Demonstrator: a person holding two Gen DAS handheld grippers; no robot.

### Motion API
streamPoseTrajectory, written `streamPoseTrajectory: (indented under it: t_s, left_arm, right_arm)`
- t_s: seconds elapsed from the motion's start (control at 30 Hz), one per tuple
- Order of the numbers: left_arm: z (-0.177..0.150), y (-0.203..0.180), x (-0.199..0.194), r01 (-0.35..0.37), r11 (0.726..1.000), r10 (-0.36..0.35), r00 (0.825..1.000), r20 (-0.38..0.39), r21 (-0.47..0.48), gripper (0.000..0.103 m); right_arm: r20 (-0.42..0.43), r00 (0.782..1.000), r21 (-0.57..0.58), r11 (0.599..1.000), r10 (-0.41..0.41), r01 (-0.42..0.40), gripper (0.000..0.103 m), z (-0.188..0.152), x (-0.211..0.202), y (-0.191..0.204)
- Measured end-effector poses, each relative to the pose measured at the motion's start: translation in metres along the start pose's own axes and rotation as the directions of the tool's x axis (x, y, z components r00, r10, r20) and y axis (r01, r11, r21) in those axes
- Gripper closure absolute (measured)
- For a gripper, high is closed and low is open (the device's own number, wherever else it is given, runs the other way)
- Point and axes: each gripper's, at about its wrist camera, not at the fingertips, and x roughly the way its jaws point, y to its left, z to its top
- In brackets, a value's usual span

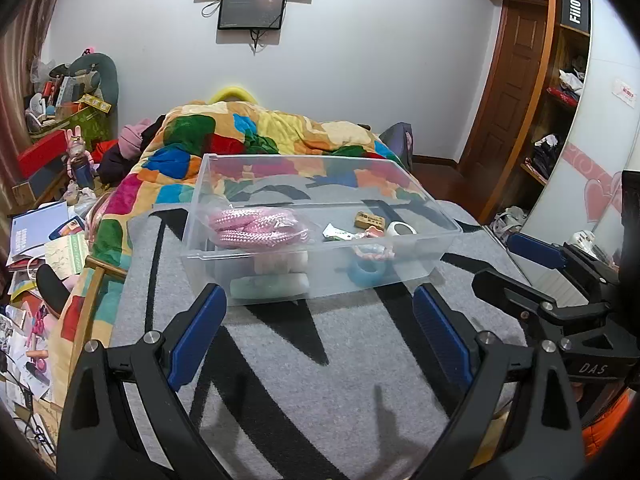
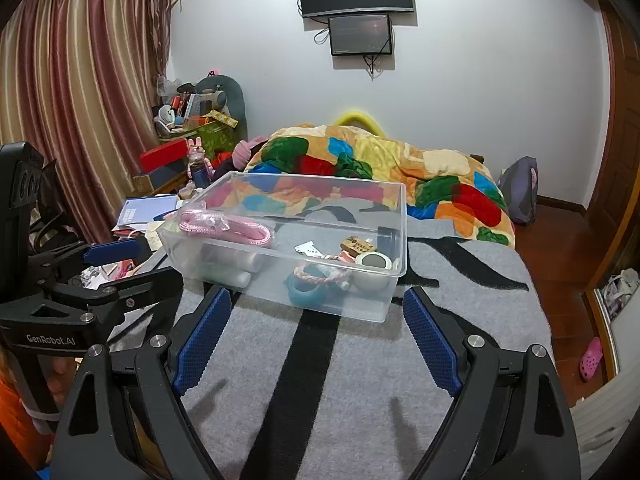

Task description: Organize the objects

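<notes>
Your left gripper [image 1: 316, 332] hangs with jaws spread wide and empty, just short of the clear bin [image 1: 224, 256] on the grey blanket [image 1: 280, 380]. Pink rope [image 1: 256, 226] sits at the bin's left, small bits to the right, probably all sorted already. Right gripper [image 2: 316, 336] is spread and empty too. Come in over the rim, not through the wall.

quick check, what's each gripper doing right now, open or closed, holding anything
Left gripper: open, holding nothing, hovering over the grey blanket short of the clear plastic bin.
Right gripper: open, holding nothing, also short of the bin.
</notes>
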Motion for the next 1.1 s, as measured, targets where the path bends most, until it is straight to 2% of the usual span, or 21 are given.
streamPoseTrajectory:
  t_s: [0.7, 1.1]
  left_arm:
    - [-0.0011, -0.0012, 0.0011, 0.001, 1.0, -0.001, 1.0, -0.001, 0.001, 0.008]
    - [-0.0024, -0.0047, -0.0034, -0.001, 1.0, 0.0, 1.0, 0.024, 0.015, 0.008]
  right_arm:
    - [-0.002, 1.0, 0.001, 1.0, 0.0, 0.0, 0.017, -0.0009, 0.0006, 0.0012]
    - [-0.002, 1.0, 0.001, 1.0, -0.001, 0.001, 0.017, -0.0023, 0.0007, 0.0022]
